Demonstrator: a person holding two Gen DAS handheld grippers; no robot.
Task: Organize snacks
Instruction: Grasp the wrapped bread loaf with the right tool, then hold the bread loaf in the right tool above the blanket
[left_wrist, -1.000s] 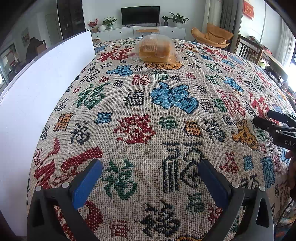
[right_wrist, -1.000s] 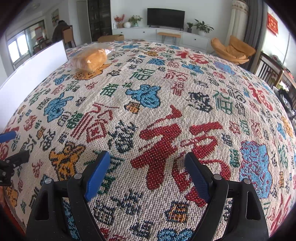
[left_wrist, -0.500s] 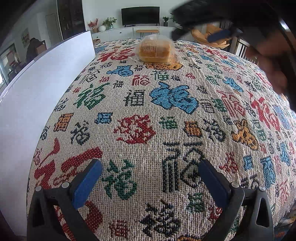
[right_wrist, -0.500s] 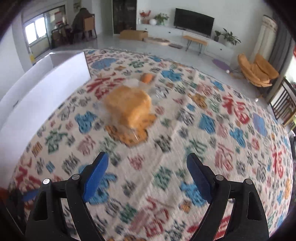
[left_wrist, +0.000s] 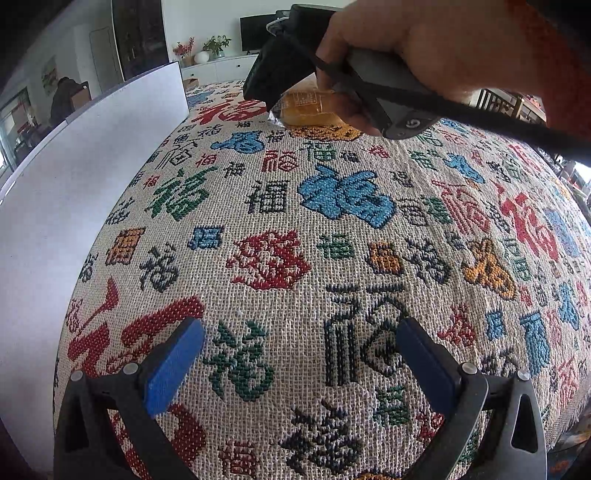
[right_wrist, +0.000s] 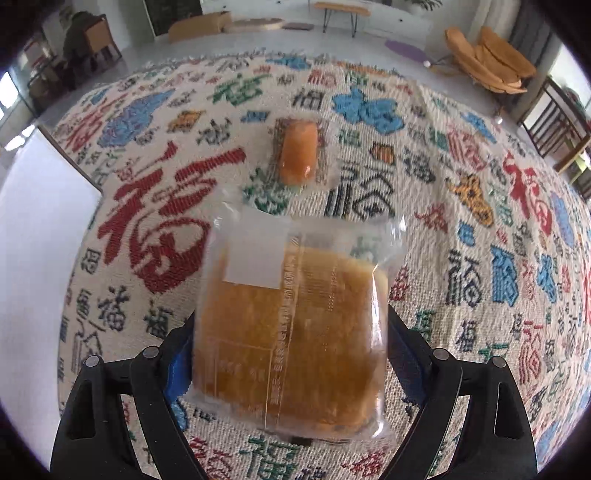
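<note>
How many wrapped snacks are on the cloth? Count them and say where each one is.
2. The big bread pack sits between the right gripper fingers. The small bun pack lies farther back on the cloth, untouched. More could be hidden outside these views.

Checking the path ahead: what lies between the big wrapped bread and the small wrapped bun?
Only bare patterned tablecloth separates the big wrapped bread from the small wrapped bun, per the right wrist view.

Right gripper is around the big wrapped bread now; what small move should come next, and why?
Probably close the right gripper on the wrapped bread: its fingers flank the packet, which appears to rest on the tablecloth. The left gripper is open and empty.
</note>
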